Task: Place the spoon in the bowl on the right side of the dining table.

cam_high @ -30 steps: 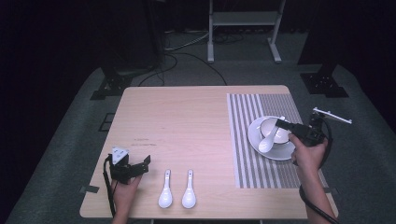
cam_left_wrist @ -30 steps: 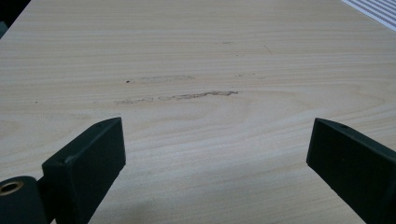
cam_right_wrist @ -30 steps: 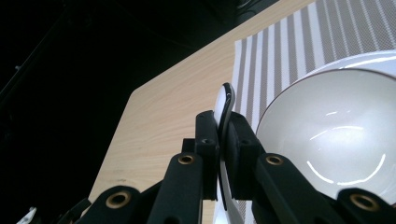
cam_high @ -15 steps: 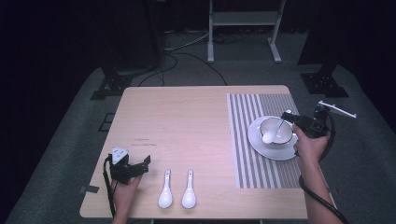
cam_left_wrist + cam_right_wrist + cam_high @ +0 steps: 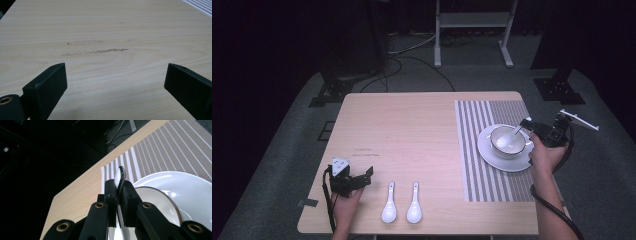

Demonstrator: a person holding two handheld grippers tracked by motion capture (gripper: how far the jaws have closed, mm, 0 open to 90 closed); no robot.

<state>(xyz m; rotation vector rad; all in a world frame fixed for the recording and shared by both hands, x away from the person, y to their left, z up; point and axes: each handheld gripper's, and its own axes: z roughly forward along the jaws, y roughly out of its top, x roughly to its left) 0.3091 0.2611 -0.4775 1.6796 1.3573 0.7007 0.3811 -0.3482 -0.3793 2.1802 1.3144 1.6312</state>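
1. Right gripper (image 5: 529, 125): at the right table edge, jaws clamped tight on the handle of a white spoon (image 5: 508, 138); in the right gripper view the handle (image 5: 120, 179) stands pinched between the pads.
2. Spoon's scoop end rests inside the bowl (image 5: 509, 141), which sits on a white plate (image 5: 492, 156) on the striped placemat (image 5: 484, 117), right side of the table (image 5: 412, 130).
3. Left gripper (image 5: 362, 177): near left corner, jaws wide apart, nothing between them, bare wood ahead.
4. Two more white spoons (image 5: 402, 202) lie side by side at the near edge, just right of the left gripper.
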